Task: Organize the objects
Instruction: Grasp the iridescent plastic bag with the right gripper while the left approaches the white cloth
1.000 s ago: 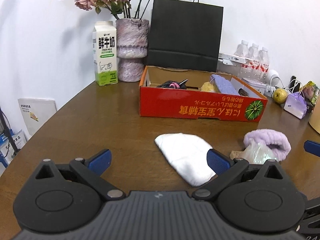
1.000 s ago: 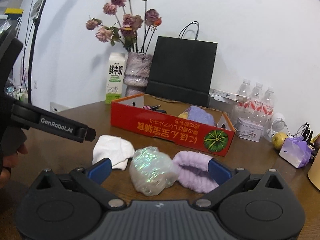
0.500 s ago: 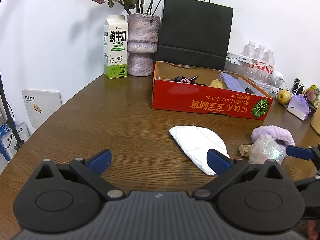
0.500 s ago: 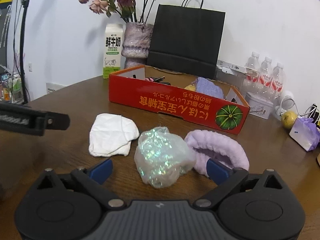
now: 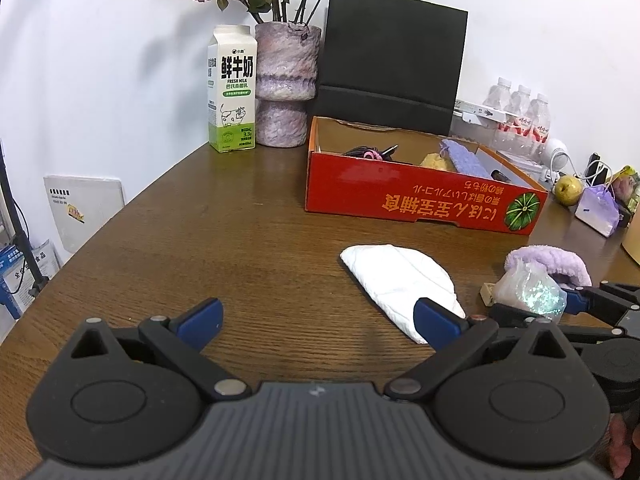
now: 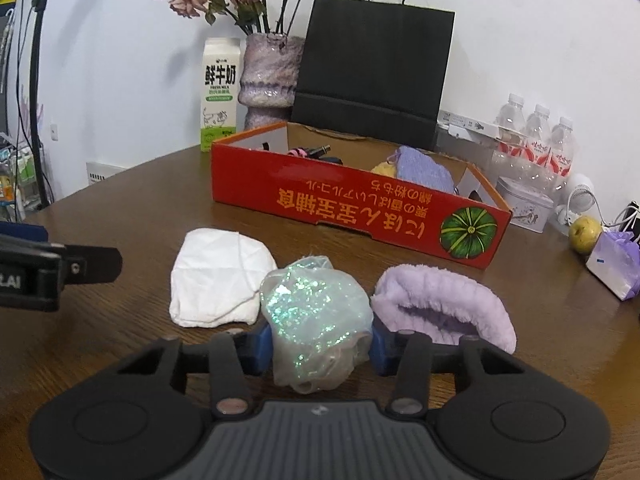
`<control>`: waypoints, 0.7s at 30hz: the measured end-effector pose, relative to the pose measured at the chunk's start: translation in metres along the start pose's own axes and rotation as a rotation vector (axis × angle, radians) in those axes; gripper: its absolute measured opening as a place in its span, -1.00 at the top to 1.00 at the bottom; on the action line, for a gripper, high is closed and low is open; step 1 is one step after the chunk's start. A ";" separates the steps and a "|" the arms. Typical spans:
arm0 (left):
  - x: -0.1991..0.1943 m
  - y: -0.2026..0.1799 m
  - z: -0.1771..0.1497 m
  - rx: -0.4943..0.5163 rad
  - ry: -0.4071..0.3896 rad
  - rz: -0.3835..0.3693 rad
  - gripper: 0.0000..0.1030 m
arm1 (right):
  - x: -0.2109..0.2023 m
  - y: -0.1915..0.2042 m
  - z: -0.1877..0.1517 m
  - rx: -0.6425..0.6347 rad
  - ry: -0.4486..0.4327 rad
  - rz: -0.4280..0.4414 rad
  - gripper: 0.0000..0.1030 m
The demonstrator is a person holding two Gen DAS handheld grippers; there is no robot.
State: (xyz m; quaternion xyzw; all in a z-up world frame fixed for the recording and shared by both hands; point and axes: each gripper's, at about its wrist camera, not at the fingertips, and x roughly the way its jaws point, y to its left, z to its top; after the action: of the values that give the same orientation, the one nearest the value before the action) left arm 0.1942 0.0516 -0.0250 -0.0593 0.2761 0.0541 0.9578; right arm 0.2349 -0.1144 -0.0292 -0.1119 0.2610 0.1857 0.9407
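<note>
A crumpled iridescent plastic bundle [image 6: 316,312] lies on the brown table between a white folded cloth [image 6: 218,276] and a fluffy lilac headband [image 6: 440,300]. My right gripper [image 6: 320,346] has the bundle between its jaws. They are closing, and the blue pads [image 6: 262,344] press its sides. From the left wrist view the bundle [image 5: 528,290] sits at the far right with the right gripper's fingers [image 5: 576,304] around it. My left gripper [image 5: 318,320] stands open over bare wood, the white cloth [image 5: 400,280] just beyond its right finger. The red cardboard box [image 6: 352,208] behind holds several small items.
A milk carton [image 5: 232,92], a vase of dried flowers [image 5: 286,84] and a black paper bag [image 5: 392,64] line the wall. Water bottles [image 6: 536,140], a tin [image 6: 524,200], an apple [image 6: 585,233] and a purple pouch [image 6: 616,264] crowd the right. A small beige block [image 5: 489,292] lies beside the bundle.
The right gripper has moved forward around the iridescent bundle and its jaws have come in from wide open onto its sides. The left gripper has stayed open and nearly still.
</note>
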 end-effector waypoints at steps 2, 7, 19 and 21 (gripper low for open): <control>0.001 0.000 0.000 0.000 0.002 0.003 -1.00 | -0.004 -0.001 0.000 0.002 -0.021 0.013 0.17; 0.003 -0.001 -0.001 0.001 0.011 0.016 -1.00 | -0.015 -0.005 -0.001 0.024 -0.094 0.030 0.17; 0.017 -0.015 0.000 0.035 0.060 0.031 -1.00 | -0.039 -0.017 0.002 0.038 -0.229 0.054 0.17; 0.021 -0.020 0.003 0.035 0.072 0.028 -1.00 | -0.041 -0.022 0.003 0.048 -0.243 0.052 0.17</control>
State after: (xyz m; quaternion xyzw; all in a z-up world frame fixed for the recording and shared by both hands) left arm 0.2159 0.0340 -0.0319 -0.0404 0.3119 0.0603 0.9473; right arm 0.2128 -0.1454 -0.0021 -0.0591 0.1523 0.2157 0.9627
